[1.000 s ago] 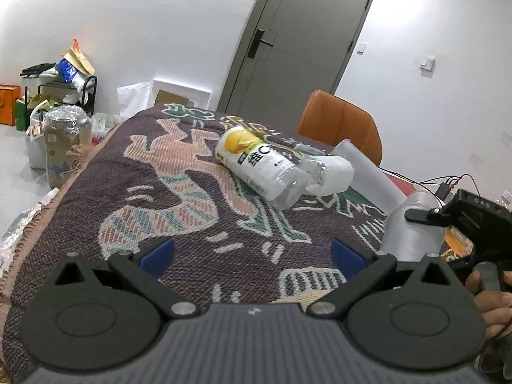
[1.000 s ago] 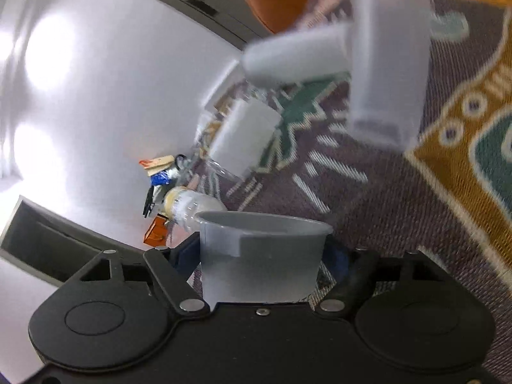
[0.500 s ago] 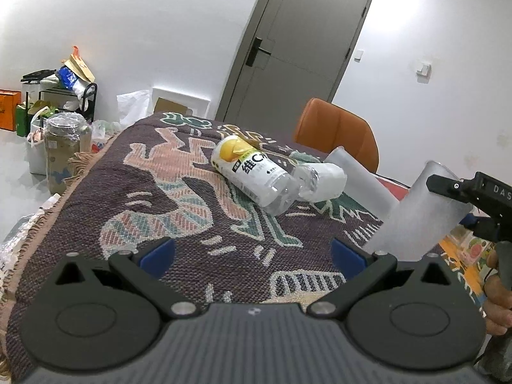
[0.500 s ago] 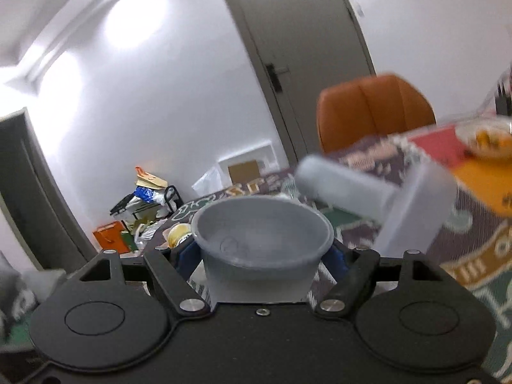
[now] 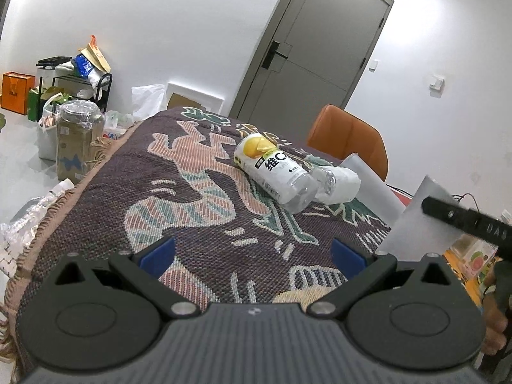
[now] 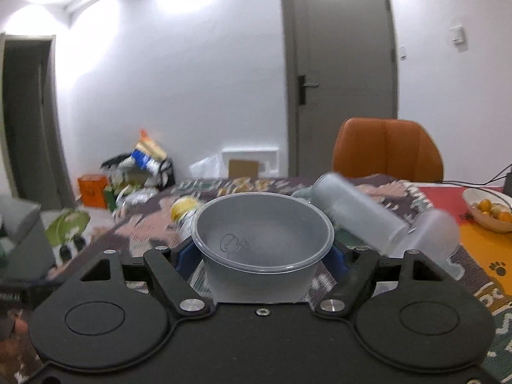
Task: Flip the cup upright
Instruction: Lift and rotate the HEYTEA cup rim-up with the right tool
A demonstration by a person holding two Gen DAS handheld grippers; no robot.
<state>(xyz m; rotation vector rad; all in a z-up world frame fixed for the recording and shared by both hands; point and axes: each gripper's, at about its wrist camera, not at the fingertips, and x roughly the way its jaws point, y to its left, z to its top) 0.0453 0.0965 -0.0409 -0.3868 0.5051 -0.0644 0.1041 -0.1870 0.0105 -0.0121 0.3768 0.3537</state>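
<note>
My right gripper [image 6: 260, 256] is shut on a translucent grey plastic cup [image 6: 260, 243]. The cup's open mouth faces up and toward the camera, and it is held above the patterned tablecloth [image 6: 144, 224]. In the left wrist view the same cup [image 5: 412, 224] shows at the right, tilted, with the right gripper's black finger [image 5: 464, 220] across it. My left gripper [image 5: 252, 254] is open and empty, low over the cloth [image 5: 192, 208].
A yellow-capped bottle [image 5: 272, 169] and a clear bottle [image 5: 336, 182] lie on their sides mid-table. Two more translucent cups [image 6: 358, 214] [image 6: 428, 236] lie toppled to the right. A bowl of fruit [image 6: 489, 211] and an orange chair [image 6: 387, 150] stand beyond.
The right gripper has lifted the cup off the cloth and rotated it from mouth-down to mouth-up. The left gripper has barely moved.
</note>
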